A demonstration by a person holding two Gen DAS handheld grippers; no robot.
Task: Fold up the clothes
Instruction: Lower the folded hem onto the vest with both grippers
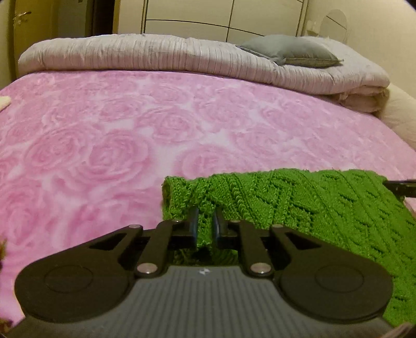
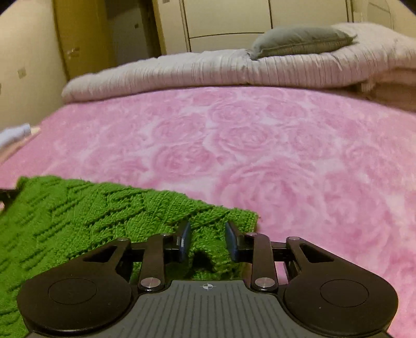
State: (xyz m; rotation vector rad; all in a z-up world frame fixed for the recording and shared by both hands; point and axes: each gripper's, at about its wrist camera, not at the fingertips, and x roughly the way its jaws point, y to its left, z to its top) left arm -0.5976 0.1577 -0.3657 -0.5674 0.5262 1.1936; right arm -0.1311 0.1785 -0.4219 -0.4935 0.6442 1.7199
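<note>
A green knitted garment is held above a pink rose-patterned bed cover. My left gripper is shut on the garment's left corner, with knit bunched between its pads. In the right wrist view the same garment stretches to the left. My right gripper has its jaws partly apart around the garment's right corner, with knit between the pads but a gap on each side. The right gripper's tip shows at the left wrist view's right edge.
A folded grey quilt lies along the bed's far edge with a grey pillow on it. White wardrobes stand behind. A pale cloth lies at the bed's left edge.
</note>
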